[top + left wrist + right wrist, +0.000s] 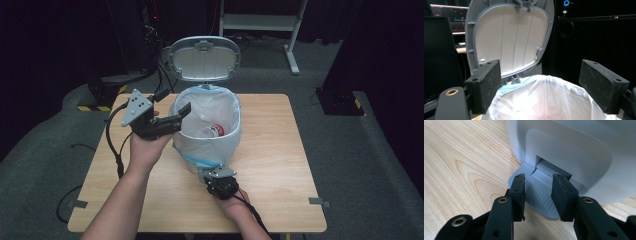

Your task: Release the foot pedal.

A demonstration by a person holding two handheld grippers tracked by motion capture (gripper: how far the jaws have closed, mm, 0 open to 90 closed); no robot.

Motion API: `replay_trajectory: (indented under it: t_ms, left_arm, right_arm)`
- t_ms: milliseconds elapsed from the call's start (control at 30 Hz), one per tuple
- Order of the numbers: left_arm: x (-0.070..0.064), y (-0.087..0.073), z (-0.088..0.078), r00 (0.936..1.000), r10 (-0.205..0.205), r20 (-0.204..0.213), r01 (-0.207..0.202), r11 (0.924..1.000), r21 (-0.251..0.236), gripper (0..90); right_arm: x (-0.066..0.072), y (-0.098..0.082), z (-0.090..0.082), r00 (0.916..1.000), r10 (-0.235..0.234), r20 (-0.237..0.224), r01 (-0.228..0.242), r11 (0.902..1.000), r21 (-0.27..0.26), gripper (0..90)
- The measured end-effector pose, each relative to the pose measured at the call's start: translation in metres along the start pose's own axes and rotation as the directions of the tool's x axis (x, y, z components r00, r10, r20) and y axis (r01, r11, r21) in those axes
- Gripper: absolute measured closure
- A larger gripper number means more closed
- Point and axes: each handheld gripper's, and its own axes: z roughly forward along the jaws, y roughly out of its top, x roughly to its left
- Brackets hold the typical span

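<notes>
- While the right tool (537,195) rests on the pedal (541,197) near the counter's (280,165) front edge, jaws slightly apart, steady downward pressure should hold the lid (204,58) up.
- One pedal bin (207,132) stands mid-counter, one white liner (544,100) inside, one bottle (215,131) within.
- Left tool (172,107), jaws wide apart, hovers at the bin's left rim; close squarely on the liner edge.

The item (216,131) inside the bin liner (187,145) is too small to identify

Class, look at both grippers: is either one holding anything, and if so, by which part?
Nothing is held. The left gripper is open beside the bin's bag; the right gripper is open over the pedal, gripping nothing.
</notes>
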Motion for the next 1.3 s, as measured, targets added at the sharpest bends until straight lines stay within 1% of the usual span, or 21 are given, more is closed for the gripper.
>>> replay_trajectory:
  t_ms: [233, 367, 467, 533, 633, 700, 800, 1067, 1167, 1300]
  left_arm:
    - [0.002, -0.010, -0.011, 0.9999, 0.014, -0.004, -0.014, 0.9997, 0.021, 20.7]
    - [0.005, -0.019, -0.017, 0.9997, 0.019, -0.016, -0.018, 0.9987, 0.047, 20.7]
    - [0.011, -0.029, -0.023, 0.9992, 0.025, -0.031, -0.023, 0.9973, 0.069, 21.4]
    - [0.016, -0.039, -0.028, 0.9990, 0.012, -0.042, -0.008, 0.9958, 0.091, 21.4]
    - [0.022, -0.051, -0.034, 0.9983, 0.007, -0.057, 0.000, 0.9930, 0.118, 21.4]
    - [0.026, -0.061, -0.038, 0.9977, 0.005, -0.068, 0.005, 0.9904, 0.138, 21.4]
    - [0.031, -0.073, -0.043, 0.9971, -0.010, -0.075, 0.023, 0.9861, 0.165, 21.4]
    - [0.034, -0.103, -0.051, 0.9959, -0.021, -0.088, 0.040, 0.9753, 0.218, 21.5]
    - [0.038, -0.118, -0.055, 0.9959, -0.028, -0.087, 0.048, 0.9677, 0.247, 23.6]
    - [0.044, -0.142, -0.061, 0.9939, -0.034, -0.105, 0.065, 0.9515, 0.301, 23.4]
  right_arm:
    - [0.000, 0.000, 0.000, 1.0000, -0.001, 0.003, 0.001, 1.0000, 0.001, 63.2]
    - [0.000, 0.000, 0.000, 0.9999, -0.008, 0.006, 0.008, 1.0000, 0.002, 63.2]
    - [0.000, 0.000, 0.000, 0.9999, -0.008, 0.006, 0.008, 1.0000, 0.002, 63.1]
    - [0.000, 0.000, 0.000, 0.9999, -0.008, 0.006, 0.008, 1.0000, 0.002, 63.1]
    - [-0.001, 0.000, 0.000, 1.0000, -0.009, 0.004, 0.009, 1.0000, 0.003, 63.1]
    - [0.000, 0.000, 0.000, 1.0000, -0.006, 0.003, 0.006, 1.0000, 0.002, 63.1]
    - [-0.001, 0.000, 0.000, 1.0000, -0.006, 0.003, 0.006, 1.0000, 0.002, 63.1]
    - [-0.001, 0.000, 0.000, 1.0000, -0.004, 0.001, 0.004, 1.0000, 0.002, 63.1]
    - [-0.001, 0.000, 0.000, 1.0000, -0.005, 0.001, 0.005, 1.0000, 0.001, 63.1]
    - [0.000, 0.000, 0.000, 1.0000, -0.005, 0.003, 0.005, 1.0000, 0.002, 63.1]
